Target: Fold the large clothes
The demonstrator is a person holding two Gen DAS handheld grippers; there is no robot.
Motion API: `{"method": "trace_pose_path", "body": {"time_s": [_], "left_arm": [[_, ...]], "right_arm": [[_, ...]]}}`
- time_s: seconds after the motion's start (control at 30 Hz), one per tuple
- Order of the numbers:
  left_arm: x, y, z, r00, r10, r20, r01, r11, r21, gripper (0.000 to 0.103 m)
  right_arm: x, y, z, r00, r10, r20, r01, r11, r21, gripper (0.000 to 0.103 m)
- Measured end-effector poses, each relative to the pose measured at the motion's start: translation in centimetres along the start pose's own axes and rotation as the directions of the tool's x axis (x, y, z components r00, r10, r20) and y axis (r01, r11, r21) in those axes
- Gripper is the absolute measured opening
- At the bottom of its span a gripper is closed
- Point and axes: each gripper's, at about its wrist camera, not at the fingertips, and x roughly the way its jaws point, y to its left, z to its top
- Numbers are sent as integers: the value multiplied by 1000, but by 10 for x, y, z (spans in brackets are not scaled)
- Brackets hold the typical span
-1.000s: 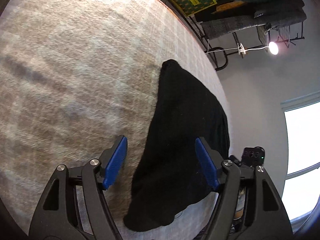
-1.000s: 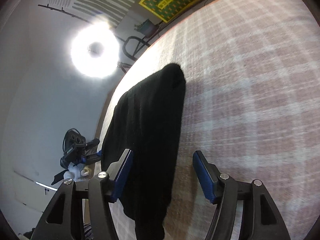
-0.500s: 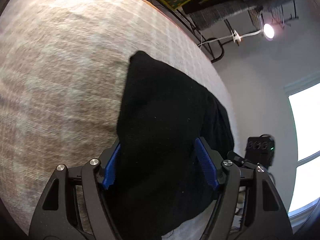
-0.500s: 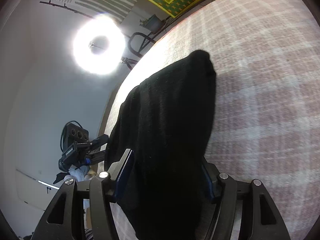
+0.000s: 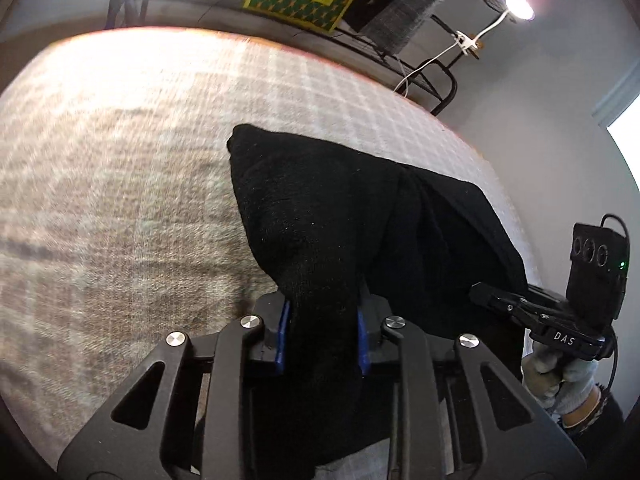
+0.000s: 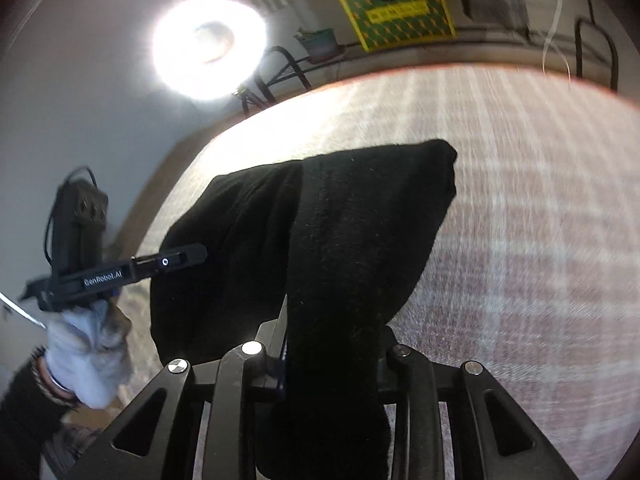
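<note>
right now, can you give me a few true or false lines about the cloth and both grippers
1. The black garment sits between the pads of the left gripper. True; its jaws are closing on it.
2. The right gripper is empty. False: black fabric is bunched between its pads as its jaws close.
3. The garment is white. False: it is black.
4. The plaid cover lies under the garment. True.
5. The hands are bare. False: the gloved hand wears a light glove.

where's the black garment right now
The black garment lies on the plaid cloth, its near edge bunched between the closing jaws of the left claw and the right claw.
</note>
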Motion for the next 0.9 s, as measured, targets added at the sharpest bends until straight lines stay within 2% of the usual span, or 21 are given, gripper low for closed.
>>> {"method": "trace_pose_path", "body": {"time_s": [0.2, 0.37, 0.53, 0.6, 0.67, 0.8, 0.83, 0.9], "left_arm": [[-6, -36, -5, 1000, -7, 1, 7, 998, 57, 21], [7, -63, -3, 999, -28, -18, 30, 997, 72, 16], [12, -100, 10, 998, -68, 13, 66, 991, 118, 15], [25, -105, 12, 994, -103, -39, 106, 990, 90, 16], [37, -98, 9, 996, -68, -66, 71, 996, 48, 19], [61, -73, -10, 992, -16, -126, 12, 999, -33, 37], [63, -69, -12, 992, -11, -129, 6, 999, -39, 45], [61, -60, -15, 992, -3, -129, -4, 999, -53, 55]], "right_arm": [[-27, 23, 0, 999, -49, 19, 51, 995, -89, 25], [-47, 7, -6, 996, -89, 19, 90, 993, -73, 25], [-69, -8, -9, 995, -91, 30, 93, 994, -61, 23], [-74, -15, -12, 994, -106, 17, 107, 992, -65, 23], [-72, -27, -17, 994, -107, -12, 106, 993, -47, 23], [-62, -54, -28, 996, -79, -52, 80, 997, 12, 23], [-59, -58, -30, 995, -74, -63, 76, 997, 16, 23], [-61, -64, -33, 997, -53, -61, 55, 998, 20, 26]]}}
